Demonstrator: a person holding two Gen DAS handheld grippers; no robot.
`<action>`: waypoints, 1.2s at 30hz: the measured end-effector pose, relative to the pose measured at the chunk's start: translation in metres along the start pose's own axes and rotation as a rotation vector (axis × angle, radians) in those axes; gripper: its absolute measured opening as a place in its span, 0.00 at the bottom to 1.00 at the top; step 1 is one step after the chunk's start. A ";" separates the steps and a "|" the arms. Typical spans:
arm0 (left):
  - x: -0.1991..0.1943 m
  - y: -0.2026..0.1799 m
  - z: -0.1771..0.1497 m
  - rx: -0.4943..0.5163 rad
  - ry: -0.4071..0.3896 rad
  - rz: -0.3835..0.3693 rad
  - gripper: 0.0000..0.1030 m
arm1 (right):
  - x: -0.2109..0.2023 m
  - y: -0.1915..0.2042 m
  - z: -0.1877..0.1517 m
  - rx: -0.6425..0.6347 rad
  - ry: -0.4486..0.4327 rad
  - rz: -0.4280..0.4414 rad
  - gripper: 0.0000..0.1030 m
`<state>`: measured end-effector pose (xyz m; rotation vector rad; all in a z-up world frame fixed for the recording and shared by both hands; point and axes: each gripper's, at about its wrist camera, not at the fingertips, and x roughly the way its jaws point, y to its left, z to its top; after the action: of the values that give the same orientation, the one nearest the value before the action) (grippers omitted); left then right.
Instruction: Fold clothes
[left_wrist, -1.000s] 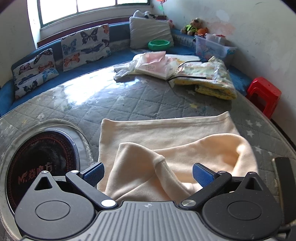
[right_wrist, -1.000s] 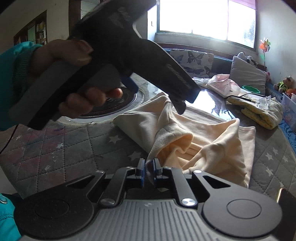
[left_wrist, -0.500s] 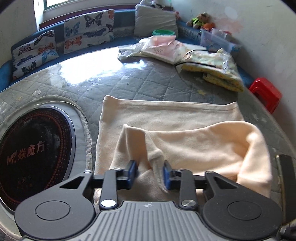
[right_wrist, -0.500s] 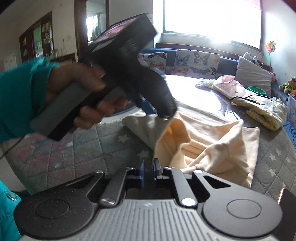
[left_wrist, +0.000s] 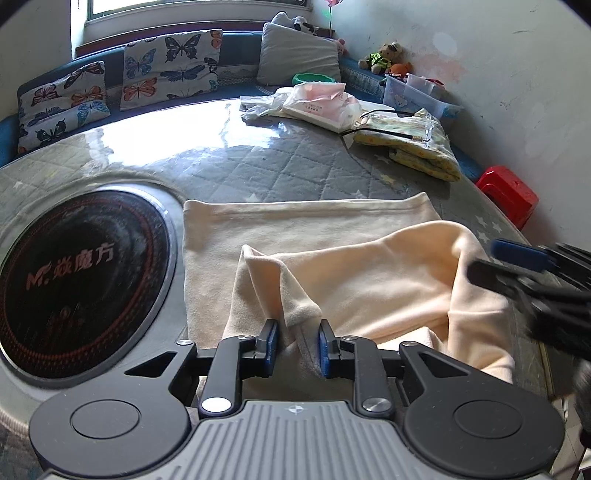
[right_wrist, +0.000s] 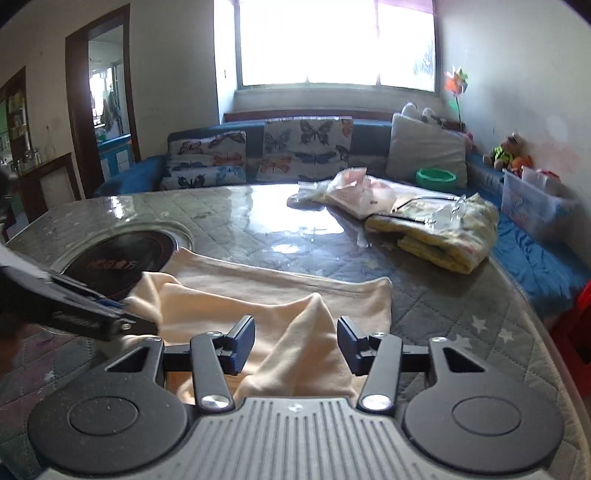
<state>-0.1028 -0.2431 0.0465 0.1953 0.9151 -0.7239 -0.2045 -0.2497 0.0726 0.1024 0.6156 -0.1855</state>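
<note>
You had the cream garment (left_wrist: 343, 266) spread on the quilted table (left_wrist: 258, 166), its far hem lying flat toward twelve o'clock and its near half bunched and partly lifted back over itself. Your left gripper (left_wrist: 295, 341) was closing its blue pads on a raised ridge of the cloth at six o'clock in the left wrist view, the fabric standing between the jaws, though whether the pads already pressed it could not be told. Your right gripper (right_wrist: 295, 341) was opening, its jaws apart with a peak of cloth rising between them and touching neither pad; seen from the left wrist, it sat blurred at three o'clock beside the garment's right edge. The step in hand looked like a handover partway through the first fold, the right side letting go as the left took hold. The next move probably called for a fresh hold by the right gripper on the near right edge, then both ends carried level toward the far hem so the fold would land square. The table's glossy cover glared under the window (right_wrist: 332, 40) at twelve o'clock. A round black cooktop (left_wrist: 77, 277) was set into it at nine o'clock, just beside the garment's left edge. A folded yellow blanket (left_wrist: 413, 144) and pink packets (left_wrist: 317, 103) lay at one o'clock, butterfly cushions (left_wrist: 170, 62) lined the blue bench beyond, and a red stool (left_wrist: 509, 192) stood at two o'clock.
</note>
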 end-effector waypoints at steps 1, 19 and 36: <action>-0.002 0.001 -0.002 -0.002 0.000 0.001 0.24 | 0.006 0.000 -0.001 0.001 0.014 -0.003 0.47; -0.038 0.030 -0.028 -0.035 -0.020 -0.057 0.21 | -0.056 -0.006 -0.025 0.008 -0.074 -0.069 0.06; -0.053 0.029 -0.037 0.015 -0.031 -0.064 0.57 | -0.034 0.007 -0.054 -0.060 0.099 -0.032 0.23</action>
<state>-0.1291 -0.1790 0.0609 0.1679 0.8895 -0.7907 -0.2610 -0.2300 0.0493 0.0438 0.7216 -0.1940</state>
